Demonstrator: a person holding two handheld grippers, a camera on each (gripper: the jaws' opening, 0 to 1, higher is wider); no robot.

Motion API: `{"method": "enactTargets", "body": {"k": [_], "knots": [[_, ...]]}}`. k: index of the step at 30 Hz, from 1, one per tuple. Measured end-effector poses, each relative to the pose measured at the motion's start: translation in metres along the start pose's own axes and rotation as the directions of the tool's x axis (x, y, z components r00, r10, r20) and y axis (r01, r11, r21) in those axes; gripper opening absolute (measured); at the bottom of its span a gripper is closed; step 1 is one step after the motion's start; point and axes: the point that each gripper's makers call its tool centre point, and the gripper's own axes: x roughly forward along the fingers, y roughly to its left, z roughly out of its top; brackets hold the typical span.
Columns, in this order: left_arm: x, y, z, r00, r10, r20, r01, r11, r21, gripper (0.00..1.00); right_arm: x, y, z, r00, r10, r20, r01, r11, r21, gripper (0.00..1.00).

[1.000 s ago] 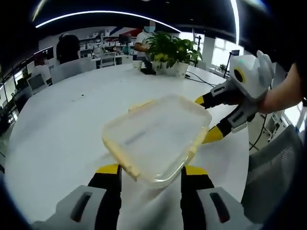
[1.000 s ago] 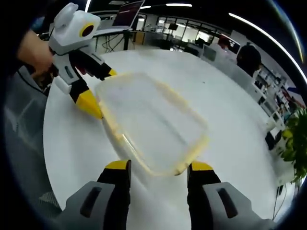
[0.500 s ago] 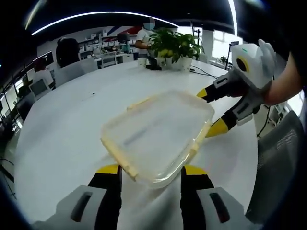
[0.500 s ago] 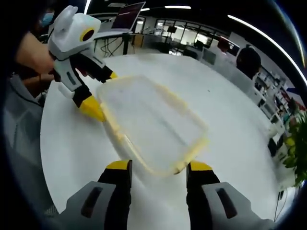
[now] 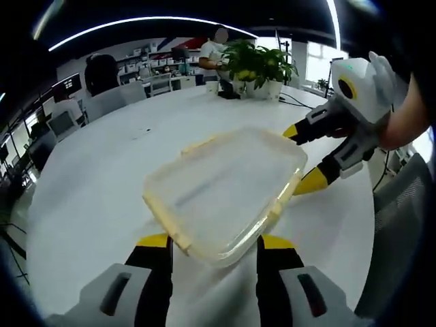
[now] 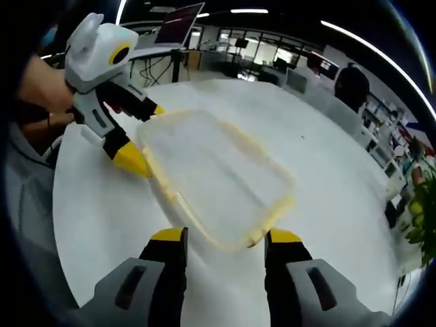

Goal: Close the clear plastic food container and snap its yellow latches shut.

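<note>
Clear food container (image 5: 225,194), lid on, yellow latches (image 5: 178,240) seemingly unsnapped, raised off white desk (image 5: 88,204); left claw (image 5: 214,241) and right claw (image 6: 222,236) apart, bracketing opposite ends, apparently to steady it for latching.

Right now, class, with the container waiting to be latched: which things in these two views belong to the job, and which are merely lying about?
Belonging to the job:
container, lid on
yellow latches
left gripper, open at one end
right gripper, open at the other end

Lying about:
table
potted plant
chairs
person standing in the background
</note>
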Motion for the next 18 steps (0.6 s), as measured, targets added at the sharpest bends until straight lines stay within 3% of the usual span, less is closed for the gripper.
{"method": "enactTargets", "body": {"k": [7,18], "knots": [[-0.0035,0.0095,-0.0023,1.000,0.015,-0.008,-0.015,1.000,0.000,0.43,0.0067,0.0029,0.0082,1.000,0.010,0.006,-0.010,1.000,0.000,0.42],[-0.0079,0.0090,-0.0018,0.999,0.037,-0.015,-0.037,0.999,-0.009,0.43,0.0014,0.0023,0.0083,1.000,0.017,0.006,-0.017,1.000,0.004,0.41]]}}
